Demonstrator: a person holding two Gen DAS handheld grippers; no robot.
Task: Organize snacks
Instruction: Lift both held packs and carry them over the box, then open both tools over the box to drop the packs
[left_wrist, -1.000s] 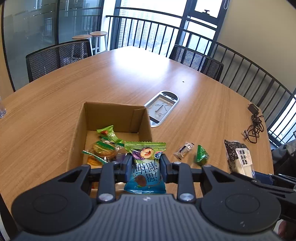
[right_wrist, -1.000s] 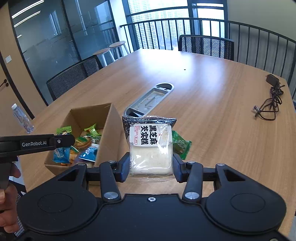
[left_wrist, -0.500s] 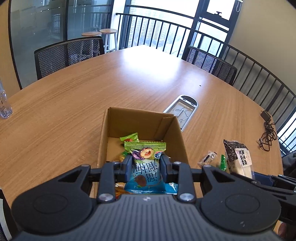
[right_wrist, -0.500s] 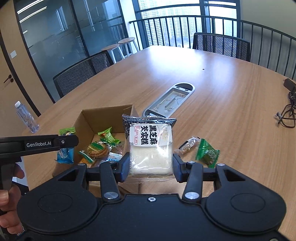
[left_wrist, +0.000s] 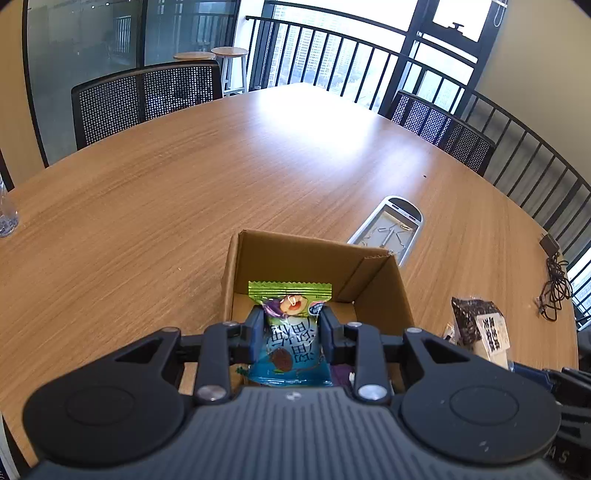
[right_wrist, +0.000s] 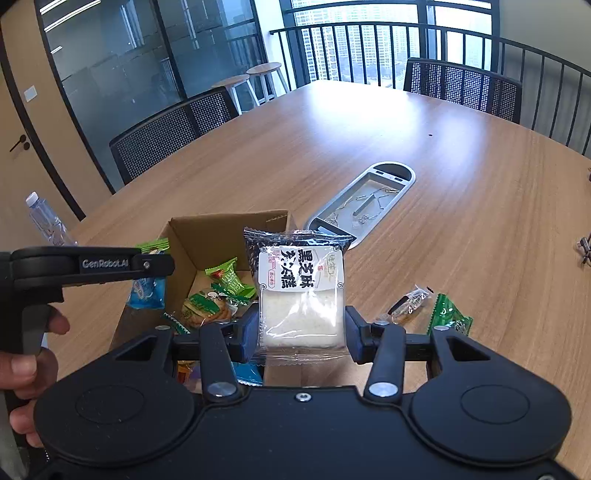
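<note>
An open cardboard box (left_wrist: 314, 258) (right_wrist: 207, 236) stands on the wooden table. My left gripper (left_wrist: 291, 332) is shut on a blue and green snack packet (left_wrist: 291, 343) and hangs over the box's near side. From the right wrist view that left gripper (right_wrist: 147, 264) reaches in from the left with its packet (right_wrist: 146, 291) at the box's left wall. My right gripper (right_wrist: 301, 328) is shut on a black-and-white cake packet (right_wrist: 301, 295), held above the box's right edge. Green snack packets (right_wrist: 229, 280) and a cookie packet (right_wrist: 207, 310) lie inside the box.
A green packet (right_wrist: 448, 314) and a small clear-wrapped snack (right_wrist: 406, 301) lie on the table right of the box. A grey cable hatch (right_wrist: 362, 199) sits behind it. A black cable (left_wrist: 554, 280) lies far right, a water bottle (right_wrist: 46, 218) far left. A hand (right_wrist: 26, 369) holds the left gripper.
Both grippers have moved left relative to the table, so the box now sits under the left one and closer under the right one. Each still clamps its packet.
</note>
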